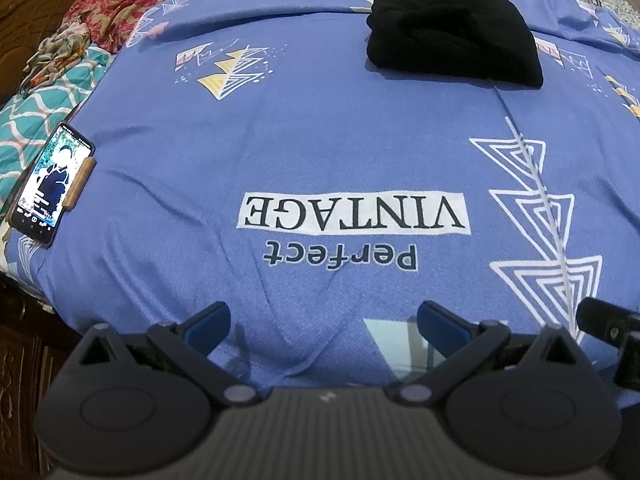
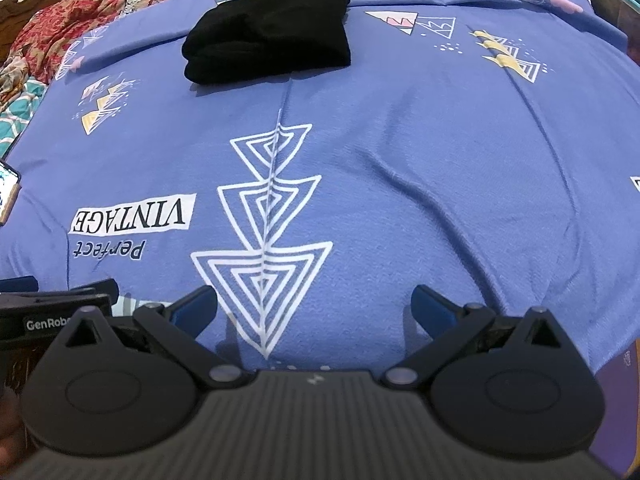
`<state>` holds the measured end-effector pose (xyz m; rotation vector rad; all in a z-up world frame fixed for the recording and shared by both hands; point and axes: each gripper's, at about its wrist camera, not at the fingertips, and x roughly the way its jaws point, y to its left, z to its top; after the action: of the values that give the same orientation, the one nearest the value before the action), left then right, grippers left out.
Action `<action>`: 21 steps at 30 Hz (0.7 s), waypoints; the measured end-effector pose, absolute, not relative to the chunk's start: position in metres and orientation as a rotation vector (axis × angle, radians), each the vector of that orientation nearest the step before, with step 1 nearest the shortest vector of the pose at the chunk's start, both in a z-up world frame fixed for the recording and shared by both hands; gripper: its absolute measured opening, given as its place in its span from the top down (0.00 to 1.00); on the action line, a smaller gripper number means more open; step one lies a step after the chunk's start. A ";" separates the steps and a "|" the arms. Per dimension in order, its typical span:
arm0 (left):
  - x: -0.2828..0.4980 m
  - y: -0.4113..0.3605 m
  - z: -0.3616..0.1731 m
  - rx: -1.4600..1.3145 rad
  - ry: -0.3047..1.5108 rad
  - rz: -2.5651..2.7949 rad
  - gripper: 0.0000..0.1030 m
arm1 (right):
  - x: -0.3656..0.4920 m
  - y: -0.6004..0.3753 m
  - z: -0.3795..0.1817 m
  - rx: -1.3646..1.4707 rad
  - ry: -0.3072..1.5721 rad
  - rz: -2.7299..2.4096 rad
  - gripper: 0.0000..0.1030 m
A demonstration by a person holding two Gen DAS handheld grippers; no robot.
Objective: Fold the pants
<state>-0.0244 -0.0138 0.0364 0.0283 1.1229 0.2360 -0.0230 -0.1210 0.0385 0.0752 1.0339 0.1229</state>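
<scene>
1. Two pairs of tongs hover side by side over the near edge of a bed, each one empty.
2. Left tongs [image 1: 322, 320]: the blue-tipped fingers [image 1: 210, 320] stand spread wide apart, with only the bedsheet showing between them.
3. Right tongs [image 2: 314, 306]: likewise spread wide, gripping nothing, and they sit above the lowest white triangle print [image 2: 262, 280] on the sheet.
4. Pants [image 1: 454, 34]: a black bundle, folded into a compact thick stack (individual layers are hard to make out in the dark cloth), lying on the far part of the bed, well apart from both pairs of tongs. In the right wrist view the pants [image 2: 270, 30] sit left of centre; in the left wrist view they sit right of centre.
5. Bedsheet [image 1: 320, 140]: blue-purple, printed with white and yellow triangles and the words "Perfect VINTAGE" [image 1: 354, 218], which read upside down from both cameras. It lies mostly flat, with a few shallow creases.
6. Phone [image 1: 50, 184]: screen lit, resting at the left edge of the sheet, near a teal patterned cloth [image 1: 36, 112].
7. Red floral blanket [image 1: 120, 4]: bunched at the far left corner, beside a dark carved wooden headboard [image 1: 24, 4].
8. In the right wrist view, the body of the left tongs [image 2: 56, 312] shows at the lower left edge, just beside the right ones.
</scene>
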 end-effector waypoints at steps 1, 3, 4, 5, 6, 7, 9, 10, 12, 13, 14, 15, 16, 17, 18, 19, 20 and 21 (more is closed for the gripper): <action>-0.024 -0.014 0.036 0.028 1.123 0.235 0.00 | -0.023 -0.121 0.038 0.076 1.035 0.122 0.00; -0.024 -0.014 0.036 0.029 1.123 0.234 0.00 | -0.022 -0.121 0.038 0.075 1.036 0.120 0.00; -0.024 -0.014 0.036 0.028 1.123 0.235 0.00 | -0.022 -0.121 0.038 0.074 1.036 0.121 0.00; -0.024 -0.014 0.036 0.028 1.124 0.235 0.00 | -0.022 -0.121 0.038 0.074 1.036 0.121 0.00; -0.024 -0.014 0.036 0.028 1.124 0.235 0.00 | -0.022 -0.120 0.038 0.073 1.036 0.123 0.00; -0.024 -0.014 0.036 0.027 1.125 0.236 0.00 | -0.022 -0.120 0.038 0.072 1.036 0.125 0.00; -0.024 -0.014 0.036 0.027 1.125 0.236 0.00 | -0.022 -0.119 0.037 0.070 1.039 0.128 0.00; -0.024 -0.014 0.036 0.027 1.125 0.236 0.00 | -0.022 -0.119 0.037 0.070 1.040 0.129 0.00; -0.024 -0.014 0.036 0.027 1.125 0.236 0.00 | -0.022 -0.119 0.036 0.073 1.043 0.131 0.00; -0.024 -0.014 0.035 0.026 1.125 0.235 0.00 | -0.022 -0.120 0.036 0.075 1.045 0.131 0.00; -0.024 -0.014 0.035 0.025 1.126 0.234 0.00 | -0.021 -0.120 0.035 0.077 1.047 0.131 0.00; -0.023 -0.014 0.035 0.025 1.127 0.234 0.00 | -0.021 -0.120 0.035 0.080 1.050 0.131 0.00; -0.023 -0.014 0.035 0.024 1.128 0.233 0.00 | -0.021 -0.120 0.034 0.083 1.054 0.131 0.00; -0.023 -0.014 0.034 0.023 1.128 0.233 0.00 | -0.021 -0.121 0.034 0.086 1.058 0.131 0.00; -0.023 -0.014 0.034 0.023 1.129 0.233 0.00 | -0.021 -0.121 0.033 0.090 1.062 0.131 0.00; -0.023 -0.013 0.034 0.023 1.129 0.233 0.00 | -0.020 -0.122 0.032 0.092 1.065 0.132 0.00; -0.023 -0.014 0.034 0.023 1.129 0.234 0.00 | -0.020 -0.122 0.032 0.094 1.067 0.132 0.00; -0.023 -0.014 0.034 0.023 1.129 0.233 0.00 | -0.020 -0.122 0.032 0.096 1.069 0.133 0.00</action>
<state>-0.0230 -0.0137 0.0343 0.0232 1.1287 0.2331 -0.0203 -0.1218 0.0318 0.0964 1.0692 0.1326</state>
